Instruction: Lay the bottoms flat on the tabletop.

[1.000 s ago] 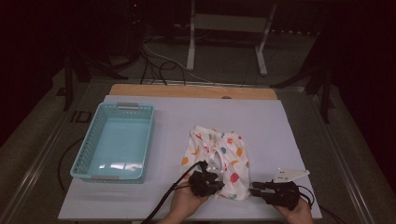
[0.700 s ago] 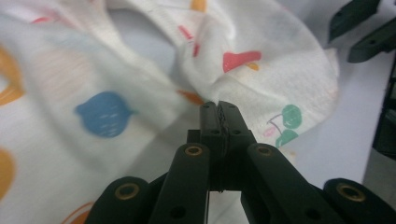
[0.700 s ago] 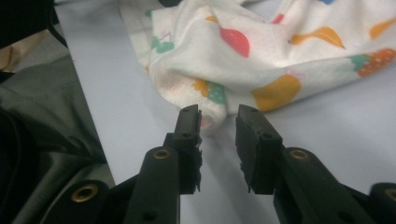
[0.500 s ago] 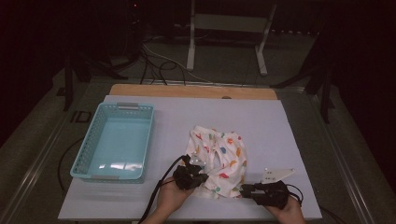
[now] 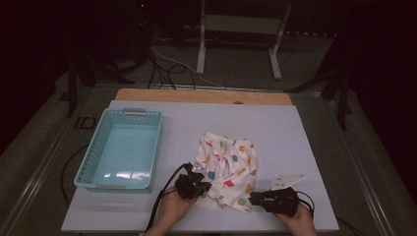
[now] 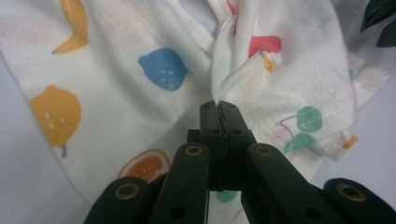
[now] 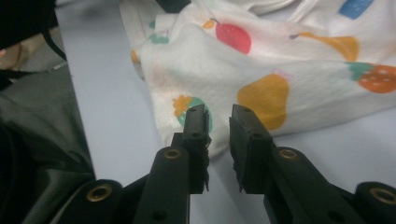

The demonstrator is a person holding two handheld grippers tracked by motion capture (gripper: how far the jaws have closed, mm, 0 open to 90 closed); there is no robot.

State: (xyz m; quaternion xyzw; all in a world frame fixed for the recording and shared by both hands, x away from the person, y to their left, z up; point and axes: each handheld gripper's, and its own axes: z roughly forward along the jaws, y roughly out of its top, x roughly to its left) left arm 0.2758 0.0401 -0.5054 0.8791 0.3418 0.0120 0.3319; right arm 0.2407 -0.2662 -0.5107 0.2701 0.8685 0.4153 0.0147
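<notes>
A small white cloth (image 5: 227, 169) with fruit pictures is spread, a little bunched, on the counter (image 5: 295, 132), just to the right of the blue basket (image 5: 120, 147). A fold near its front edge is pinched tight by the left gripper (image 6: 219, 106). The right gripper (image 7: 219, 114) is held at the cloth's front corner; its fingers (image 7: 196, 122) have just been closing, a narrow gap is left, and nothing is pinched yet. The cloth looks soft, light and floppy, so it is best taken by its edges or corners.
</notes>
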